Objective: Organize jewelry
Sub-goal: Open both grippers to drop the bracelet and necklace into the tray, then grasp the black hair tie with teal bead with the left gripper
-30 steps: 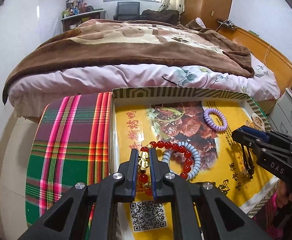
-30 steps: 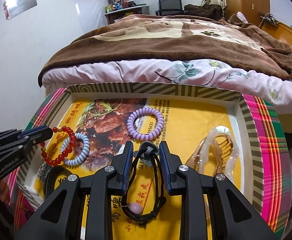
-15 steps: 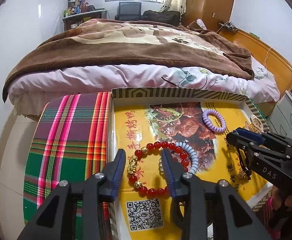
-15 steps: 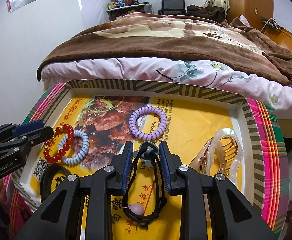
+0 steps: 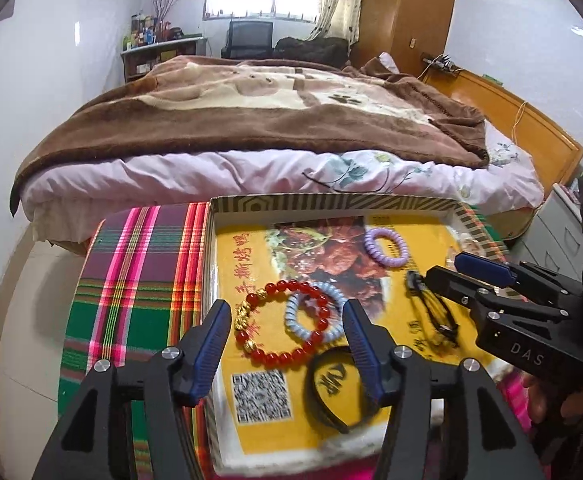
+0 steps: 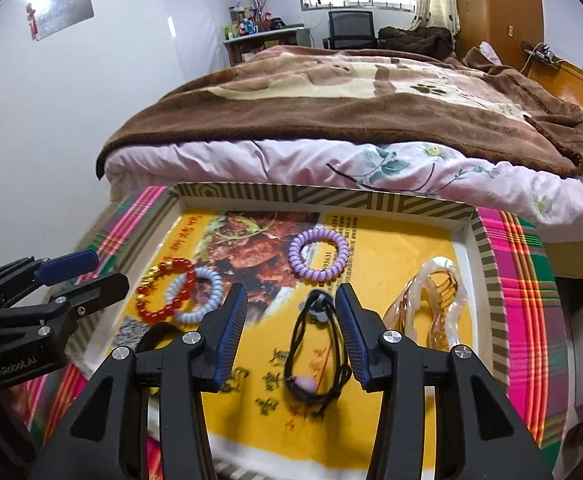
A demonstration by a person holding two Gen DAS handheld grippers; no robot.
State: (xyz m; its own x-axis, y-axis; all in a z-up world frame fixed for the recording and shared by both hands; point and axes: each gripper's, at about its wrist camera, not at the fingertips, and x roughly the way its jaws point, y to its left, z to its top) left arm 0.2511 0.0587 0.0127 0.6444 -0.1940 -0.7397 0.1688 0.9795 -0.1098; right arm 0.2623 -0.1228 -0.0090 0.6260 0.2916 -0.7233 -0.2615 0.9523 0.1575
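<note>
A shallow box (image 5: 331, 201) (image 6: 323, 195) with a yellow printed floor holds the jewelry. A red bead bracelet (image 5: 279, 356) (image 6: 151, 312) lies overlapping a pale blue coil tie (image 5: 291, 320) (image 6: 211, 300). My left gripper (image 5: 286, 326) is open above them, holding nothing. A black cord hair tie (image 6: 317, 354) (image 5: 431, 308) lies between the fingers of my right gripper (image 6: 291, 316), which is open. A purple coil tie (image 6: 318, 255) (image 5: 385, 246), a clear claw clip (image 6: 431, 312) and a black band (image 5: 323, 392) also lie in the box.
The box sits on a plaid cloth (image 5: 131, 292) (image 6: 519, 280). A bed with a brown blanket (image 5: 259, 120) stands right behind it. A grey drawer unit (image 5: 559, 236) stands at the right.
My left gripper opened and let the red bead bracelet drop into the box, then drew back. My right gripper opened and released the black cord hair tie.
</note>
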